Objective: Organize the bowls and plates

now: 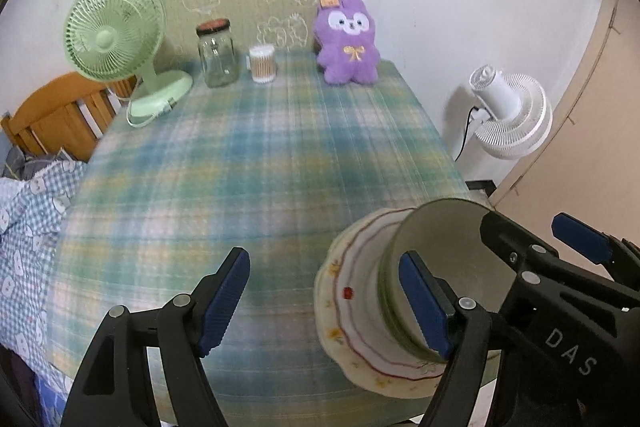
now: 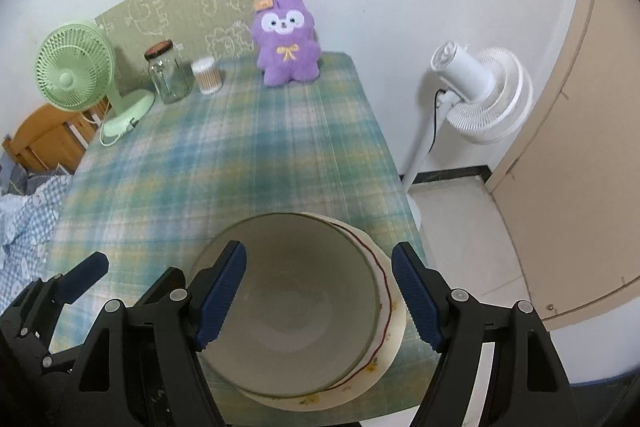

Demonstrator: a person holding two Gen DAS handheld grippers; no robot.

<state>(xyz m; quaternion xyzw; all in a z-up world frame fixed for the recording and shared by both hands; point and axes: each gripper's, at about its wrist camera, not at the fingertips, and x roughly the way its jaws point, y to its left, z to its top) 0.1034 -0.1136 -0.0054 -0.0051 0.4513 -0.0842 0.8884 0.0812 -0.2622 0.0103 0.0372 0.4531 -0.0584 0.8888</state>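
A green-rimmed bowl (image 2: pixel 296 291) sits inside a cream plate (image 2: pixel 394 311) with a red wavy line and small flowers, near the table's front right corner. My right gripper (image 2: pixel 320 299) is open, its blue pads straddling the bowl, left pad (image 2: pixel 222 293) inside the bowl's left rim and right pad (image 2: pixel 416 297) outside over the plate. In the left wrist view the bowl (image 1: pixel 436 255) and plate (image 1: pixel 352 311) lie at lower right. My left gripper (image 1: pixel 328 303) is open and empty over the cloth, left of the plate.
The table has a plaid cloth (image 1: pixel 248 163). Along the back stand a green desk fan (image 1: pixel 116 35), a glass jar (image 1: pixel 216 53), a cotton-swab tub (image 1: pixel 262 63) and a purple plush toy (image 1: pixel 348 41). A white floor fan (image 2: pixel 476 91) stands right of the table.
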